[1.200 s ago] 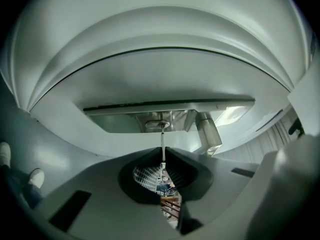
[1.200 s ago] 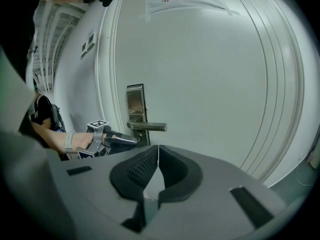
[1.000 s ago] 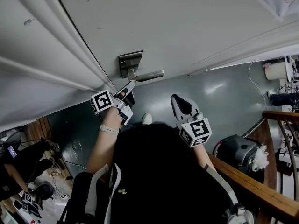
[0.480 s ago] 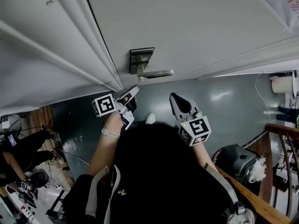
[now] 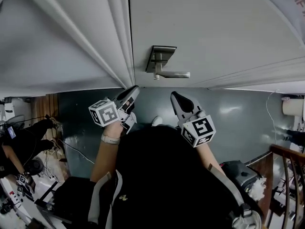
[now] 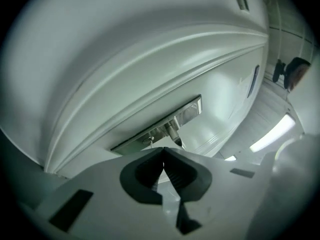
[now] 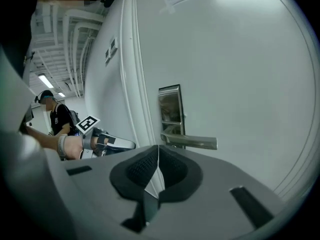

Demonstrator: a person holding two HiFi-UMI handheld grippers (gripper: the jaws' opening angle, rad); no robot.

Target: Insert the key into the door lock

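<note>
Door [image 5: 214,32] looks like smooth painted stuff with a soft satin sheen and no texture. The lock plate [image 5: 161,58] and lever handle [image 5: 175,74] are brushed metal, and the plate's shiny enough to mirror a bit. The left gripper [image 5: 133,89] and right gripper [image 5: 174,96] have matt grey plastic shells and dark ribbed pads [image 7: 142,170]. The floor [image 5: 228,111] is glossy and throws back light. The railing [image 5: 287,152] is varnished wood.

A person in dark clothes [image 5: 21,144] is standing well left of the left gripper [image 5: 133,88]. Well right of the right gripper [image 5: 175,95], a brown wooden handrail [image 5: 288,152] is running above a dark rounded bag [image 5: 238,168], which is sitting on the glossy grey-green floor [image 5: 238,109].
</note>
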